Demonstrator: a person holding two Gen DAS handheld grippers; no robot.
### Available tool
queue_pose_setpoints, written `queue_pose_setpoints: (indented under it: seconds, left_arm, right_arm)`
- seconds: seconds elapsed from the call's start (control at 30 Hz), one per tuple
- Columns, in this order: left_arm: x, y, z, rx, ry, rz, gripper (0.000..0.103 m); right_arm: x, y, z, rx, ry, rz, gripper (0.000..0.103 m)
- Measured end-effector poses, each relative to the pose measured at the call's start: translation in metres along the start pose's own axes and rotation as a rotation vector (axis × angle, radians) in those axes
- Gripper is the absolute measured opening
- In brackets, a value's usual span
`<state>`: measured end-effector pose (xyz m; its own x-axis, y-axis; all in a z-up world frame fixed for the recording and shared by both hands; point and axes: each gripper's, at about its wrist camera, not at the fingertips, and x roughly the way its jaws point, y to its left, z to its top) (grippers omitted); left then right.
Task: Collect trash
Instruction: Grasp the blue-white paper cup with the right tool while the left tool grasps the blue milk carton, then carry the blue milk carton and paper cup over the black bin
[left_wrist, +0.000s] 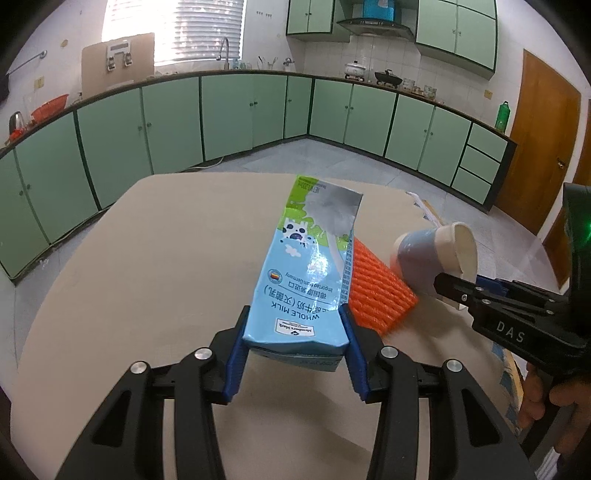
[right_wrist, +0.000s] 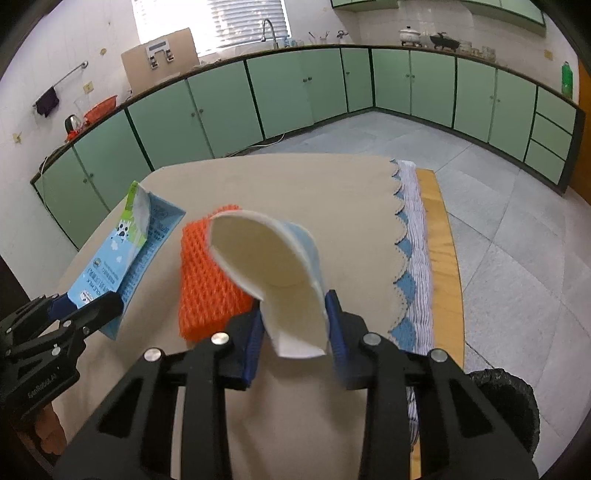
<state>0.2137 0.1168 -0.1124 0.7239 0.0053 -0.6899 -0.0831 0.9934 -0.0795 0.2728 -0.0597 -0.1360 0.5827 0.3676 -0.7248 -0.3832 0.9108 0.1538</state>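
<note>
A beige-clothed table bears an orange mesh pad lying flat on it.

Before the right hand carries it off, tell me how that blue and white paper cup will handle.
The blue and white paper cup is probably flimsy: its rim looks squashed out of round between the right gripper's fingers. It seems light, held by one edge, apparently empty. A hard squeeze would likely crumple it further.

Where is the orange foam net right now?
The orange foam net lies on the beige table, between the milk carton held in the left gripper and the paper cup held in the right gripper.
</note>
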Motion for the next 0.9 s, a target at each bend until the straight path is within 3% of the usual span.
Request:
queue_pose_setpoints:
  seconds: [0.53,0.9]
  left_arm:
    - [-0.006,-0.011,0.001,0.010,-0.005,-0.021,0.046]
    - [-0.031,-0.017,0.002,0.014,-0.047,-0.039,0.046]
  right_arm:
    - [-0.024,0.004,-0.009,-0.001,-0.035,0.036,0.027]
    - [-0.067,0.006,-0.008,-0.016,-0.130,0.067,0.027]
